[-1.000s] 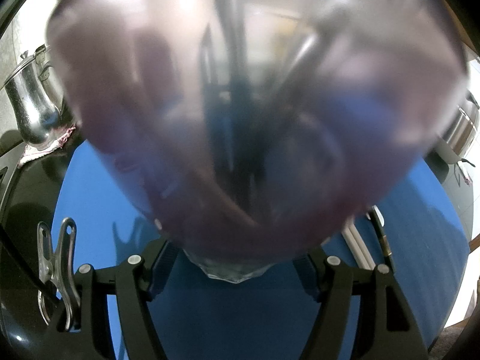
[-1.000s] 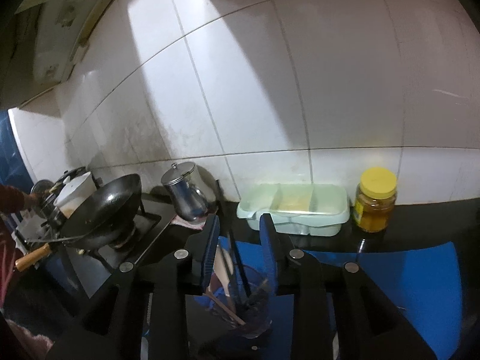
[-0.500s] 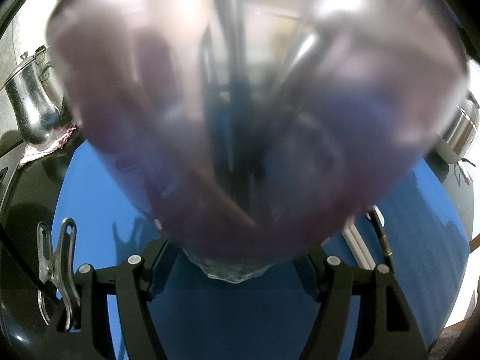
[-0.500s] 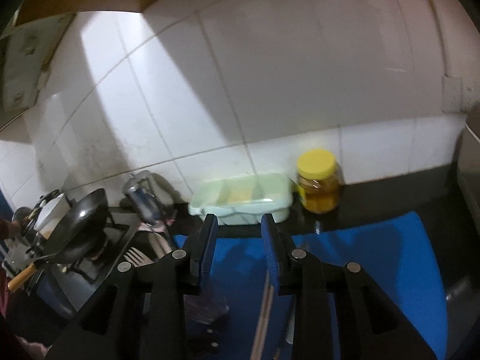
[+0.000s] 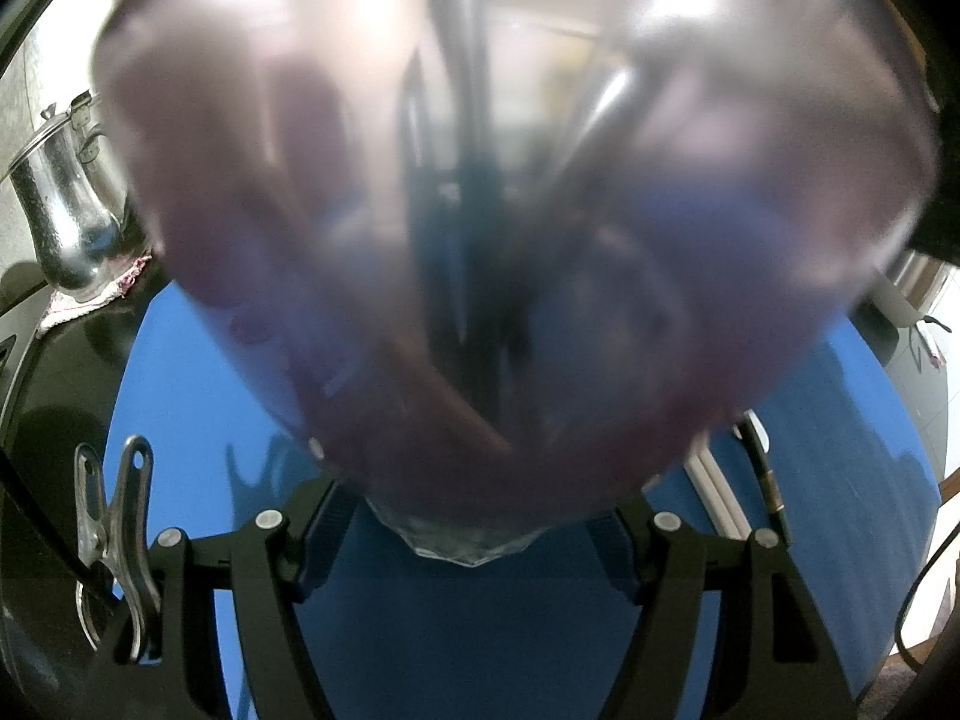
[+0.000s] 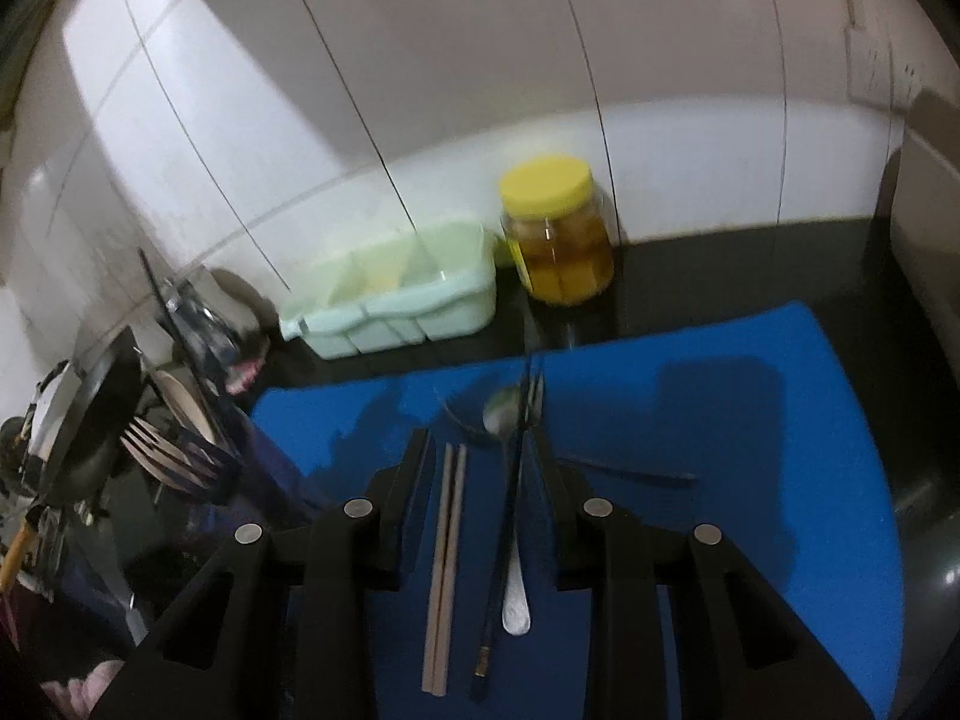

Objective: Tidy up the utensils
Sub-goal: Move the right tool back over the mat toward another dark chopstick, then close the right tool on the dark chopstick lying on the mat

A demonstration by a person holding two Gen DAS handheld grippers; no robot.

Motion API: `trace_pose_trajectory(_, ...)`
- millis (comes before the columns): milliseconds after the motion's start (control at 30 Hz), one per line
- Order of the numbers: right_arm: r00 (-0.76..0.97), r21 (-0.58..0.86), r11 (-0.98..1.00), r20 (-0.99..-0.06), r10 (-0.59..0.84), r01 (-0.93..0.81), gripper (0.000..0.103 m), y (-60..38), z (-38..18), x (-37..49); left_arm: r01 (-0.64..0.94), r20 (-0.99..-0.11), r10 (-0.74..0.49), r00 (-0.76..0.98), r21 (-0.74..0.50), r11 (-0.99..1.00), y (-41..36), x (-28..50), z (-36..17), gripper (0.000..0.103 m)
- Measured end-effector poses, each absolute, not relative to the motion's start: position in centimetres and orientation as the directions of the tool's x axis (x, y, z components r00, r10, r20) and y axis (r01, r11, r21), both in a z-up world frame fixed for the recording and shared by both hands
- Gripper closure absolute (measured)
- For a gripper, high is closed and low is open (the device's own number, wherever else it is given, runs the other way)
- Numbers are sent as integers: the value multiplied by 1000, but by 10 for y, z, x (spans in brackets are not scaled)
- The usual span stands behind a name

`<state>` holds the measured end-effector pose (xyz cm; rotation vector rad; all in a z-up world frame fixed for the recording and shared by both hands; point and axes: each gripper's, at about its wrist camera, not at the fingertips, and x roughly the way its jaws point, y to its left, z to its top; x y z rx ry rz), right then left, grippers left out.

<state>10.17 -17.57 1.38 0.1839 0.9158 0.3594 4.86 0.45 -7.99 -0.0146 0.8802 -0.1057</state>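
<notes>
Purple cup (image 5: 516,240) between fingers (image 5: 312,528), blue mat (image 5: 198,396)

Yellow-lidded jar (image 6: 558,234) beside mint-green tray (image 6: 396,300) — steel jug (image 5: 66,210) on cloth.

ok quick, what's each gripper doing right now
Left gripper: shut on the purple cup.
Right gripper: open, empty, above the spoon and chopsticks.
</notes>
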Motion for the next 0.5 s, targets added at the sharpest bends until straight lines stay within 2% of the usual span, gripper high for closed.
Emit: trace_pose_trajectory(500,389,337,928,-842,374,-162,72,-169,-44,132,86,-768,-99,632,-57,995,6,48,-80,29)
